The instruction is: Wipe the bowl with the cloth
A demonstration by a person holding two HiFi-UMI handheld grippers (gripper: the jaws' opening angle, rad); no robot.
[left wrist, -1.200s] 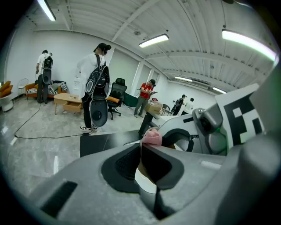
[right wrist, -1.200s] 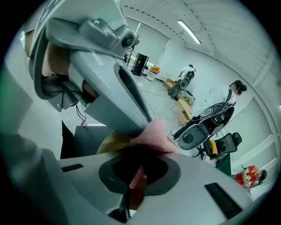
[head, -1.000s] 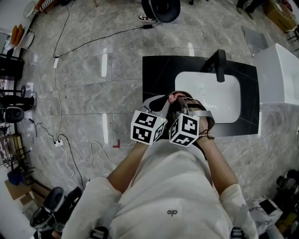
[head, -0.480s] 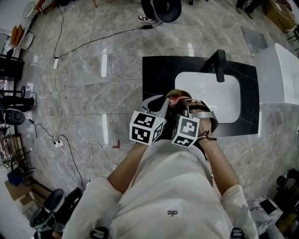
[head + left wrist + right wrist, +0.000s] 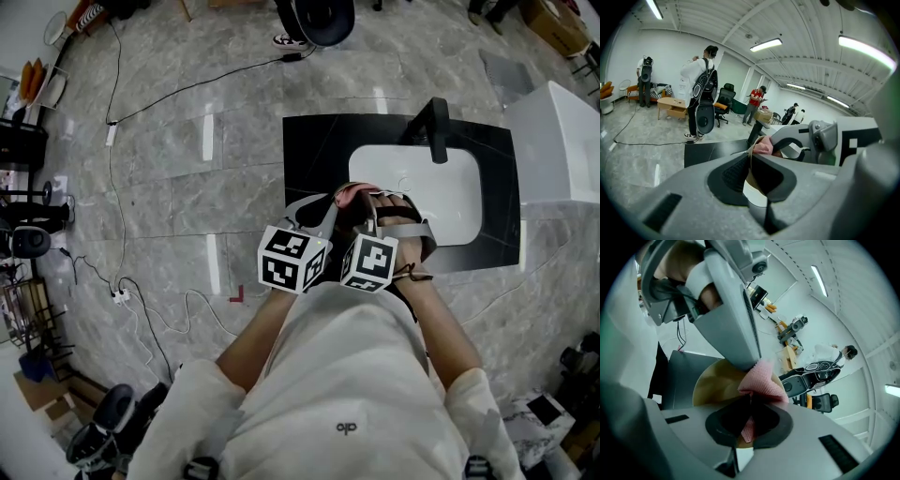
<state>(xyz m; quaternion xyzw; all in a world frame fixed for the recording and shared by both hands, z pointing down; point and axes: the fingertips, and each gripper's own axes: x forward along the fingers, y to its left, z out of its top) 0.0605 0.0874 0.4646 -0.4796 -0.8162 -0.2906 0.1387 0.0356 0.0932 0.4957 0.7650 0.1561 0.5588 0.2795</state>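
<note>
Both jaws clamped: bowl [image 5: 708, 386]; cloth [image 5: 762, 379].

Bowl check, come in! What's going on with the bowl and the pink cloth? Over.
Left gripper shut on the rim of the bowl. Right gripper shut on the pink cloth, cloth at the bowl. Both over the edge of the sink; nothing blocking.
</note>
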